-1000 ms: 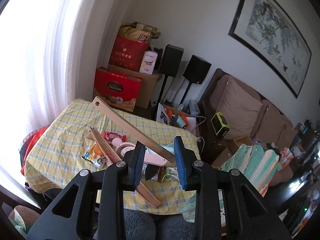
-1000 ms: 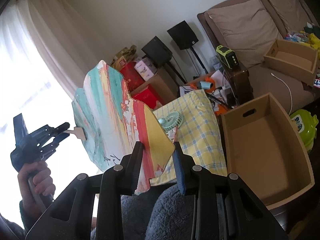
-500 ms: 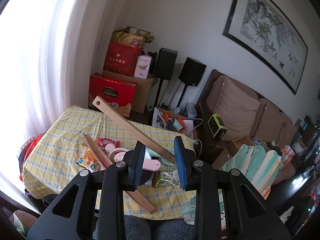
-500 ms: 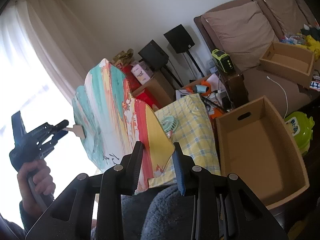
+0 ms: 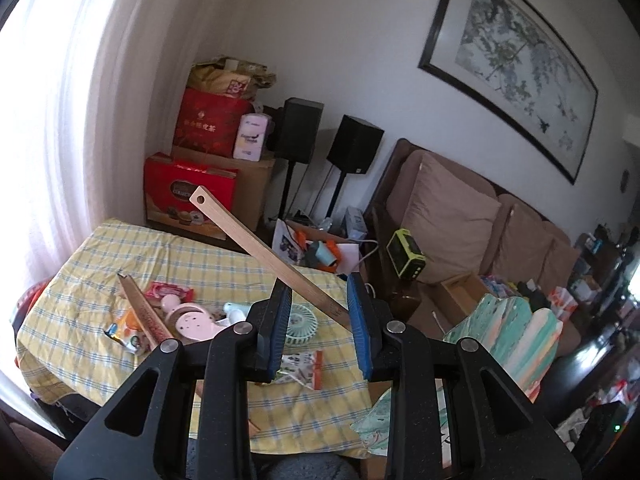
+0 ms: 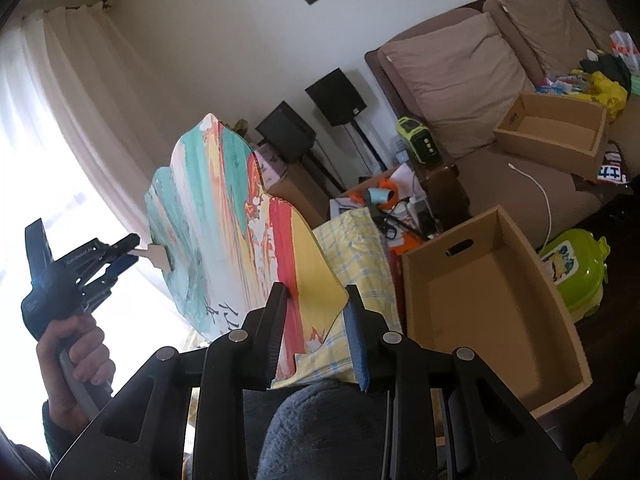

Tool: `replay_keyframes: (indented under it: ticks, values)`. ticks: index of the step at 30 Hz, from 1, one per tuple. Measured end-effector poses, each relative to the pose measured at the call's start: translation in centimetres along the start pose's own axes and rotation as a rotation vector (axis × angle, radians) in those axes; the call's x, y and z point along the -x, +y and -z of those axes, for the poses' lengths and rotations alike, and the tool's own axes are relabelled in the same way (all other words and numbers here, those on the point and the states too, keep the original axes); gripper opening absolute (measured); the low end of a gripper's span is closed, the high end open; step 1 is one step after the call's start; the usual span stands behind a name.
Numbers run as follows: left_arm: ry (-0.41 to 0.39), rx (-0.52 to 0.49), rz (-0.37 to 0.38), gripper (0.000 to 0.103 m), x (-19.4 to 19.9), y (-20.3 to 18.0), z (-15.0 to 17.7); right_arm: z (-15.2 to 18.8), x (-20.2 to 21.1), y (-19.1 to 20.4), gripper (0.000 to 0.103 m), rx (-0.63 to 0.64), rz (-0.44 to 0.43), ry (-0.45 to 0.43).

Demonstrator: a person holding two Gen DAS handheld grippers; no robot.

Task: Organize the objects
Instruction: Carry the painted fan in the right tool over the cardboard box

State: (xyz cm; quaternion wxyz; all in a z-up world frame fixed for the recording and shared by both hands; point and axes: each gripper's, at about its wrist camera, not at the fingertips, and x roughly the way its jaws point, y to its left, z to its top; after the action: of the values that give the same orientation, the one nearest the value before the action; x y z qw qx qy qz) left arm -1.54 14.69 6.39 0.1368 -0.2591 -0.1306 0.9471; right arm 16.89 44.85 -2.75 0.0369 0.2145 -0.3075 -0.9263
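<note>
Behind the yellow checked tablecloth (image 5: 100,280) I see a brown sofa (image 5: 452,216) and 2 black speakers. My left gripper (image 5: 319,322) has its fingers narrow, holding the wooden handle (image 5: 256,246) of the painted folding fan (image 6: 240,220). My right gripper (image 6: 316,326) pinches the fan's other wooden end. An open cardboard box (image 6: 496,300) stands beside the table.

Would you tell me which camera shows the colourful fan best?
The right wrist view: the colourful fan fills the middle, painted face toward the camera, held between both grippers. The left wrist view catches only its pale striped edge at lower right.
</note>
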Motion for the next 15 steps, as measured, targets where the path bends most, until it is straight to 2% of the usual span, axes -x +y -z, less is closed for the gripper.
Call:
replay_keyframes:
  ticks: [15]
  values:
    - [-0.006, -0.036, 0.025, 0.027, -0.9, -2.8, 0.0, -0.6, 1.1, -1.8, 0.028, -0.032, 0.018, -0.018]
